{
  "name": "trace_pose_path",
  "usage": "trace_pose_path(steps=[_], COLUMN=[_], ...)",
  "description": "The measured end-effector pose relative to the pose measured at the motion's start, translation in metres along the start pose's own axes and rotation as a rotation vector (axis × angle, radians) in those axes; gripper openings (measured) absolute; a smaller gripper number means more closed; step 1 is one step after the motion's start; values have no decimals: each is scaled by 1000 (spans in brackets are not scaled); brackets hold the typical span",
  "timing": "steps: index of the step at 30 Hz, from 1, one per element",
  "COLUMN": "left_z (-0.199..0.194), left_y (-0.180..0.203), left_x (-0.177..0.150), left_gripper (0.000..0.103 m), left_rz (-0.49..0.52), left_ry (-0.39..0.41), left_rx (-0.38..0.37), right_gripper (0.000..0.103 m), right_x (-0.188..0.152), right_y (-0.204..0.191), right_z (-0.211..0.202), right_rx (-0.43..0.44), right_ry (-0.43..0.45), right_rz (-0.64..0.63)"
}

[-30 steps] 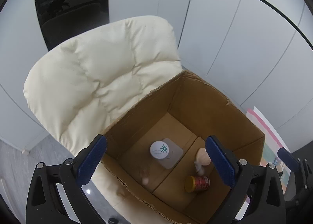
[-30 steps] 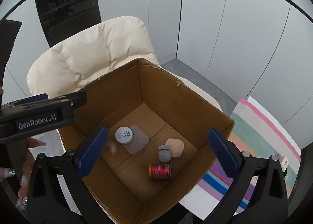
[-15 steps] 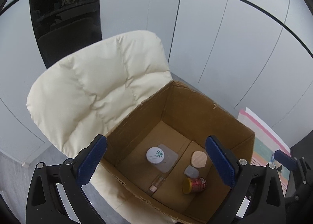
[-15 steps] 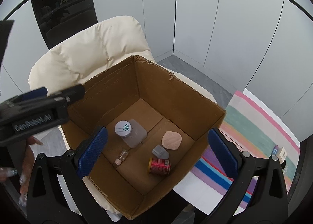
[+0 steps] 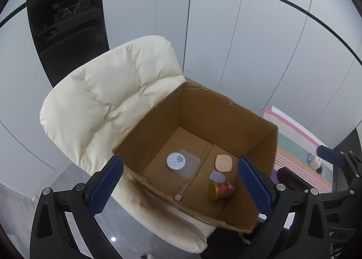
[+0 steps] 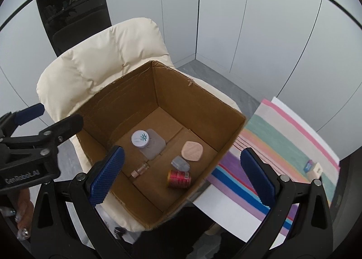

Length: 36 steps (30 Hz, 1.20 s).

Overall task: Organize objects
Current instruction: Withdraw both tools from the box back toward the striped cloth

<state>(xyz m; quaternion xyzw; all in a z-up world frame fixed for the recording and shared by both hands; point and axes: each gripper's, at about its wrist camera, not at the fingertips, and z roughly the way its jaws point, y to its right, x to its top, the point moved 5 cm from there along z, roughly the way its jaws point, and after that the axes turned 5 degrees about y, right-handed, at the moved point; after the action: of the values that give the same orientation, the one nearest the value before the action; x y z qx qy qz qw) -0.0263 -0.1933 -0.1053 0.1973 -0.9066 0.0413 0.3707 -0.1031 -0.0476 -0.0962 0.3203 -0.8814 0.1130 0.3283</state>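
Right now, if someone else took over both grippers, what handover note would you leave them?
Left gripper: open, empty, above the near edge of the cardboard box.
Right gripper: open, empty, above the same box.
The box sits on a cream padded chair.
In the box: white-lidded jar, peach compact, small grey bottle, red can on its side, small glass vial lying flat.
Done: five items boxed.
Left: probably the small items on the striped cloth to the right; too small to identify.
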Motion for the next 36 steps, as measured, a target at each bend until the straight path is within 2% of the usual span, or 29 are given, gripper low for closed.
trace_pose_path(steps=[6, 13, 18, 22, 27, 36], left_z=[-25, -47, -65, -72, -75, -76], left_y=[8, 15, 7, -2, -6, 14], left_x=[-23, -56, -73, -80, -88, -102], left_gripper=[101, 101, 101, 100, 100, 100], left_rz=[20, 57, 8, -16, -48, -15], left_ry=[-4, -16, 0, 19, -1, -20], left_rx=[-37, -55, -61, -32, -16, -12], right_gripper=[103, 103, 103, 103, 103, 103], right_x=[-22, -64, -87, -104, -111, -120], right_y=[0, 9, 20, 28, 42, 64], right_z=[-20, -40, -62, -72, -81, -101], right_rx=[-1, -12, -21, -27, -25, -39], right_ry=[-13, -40, -14, -3, 11, 44], right_rz=[1, 20, 65, 97, 162, 201])
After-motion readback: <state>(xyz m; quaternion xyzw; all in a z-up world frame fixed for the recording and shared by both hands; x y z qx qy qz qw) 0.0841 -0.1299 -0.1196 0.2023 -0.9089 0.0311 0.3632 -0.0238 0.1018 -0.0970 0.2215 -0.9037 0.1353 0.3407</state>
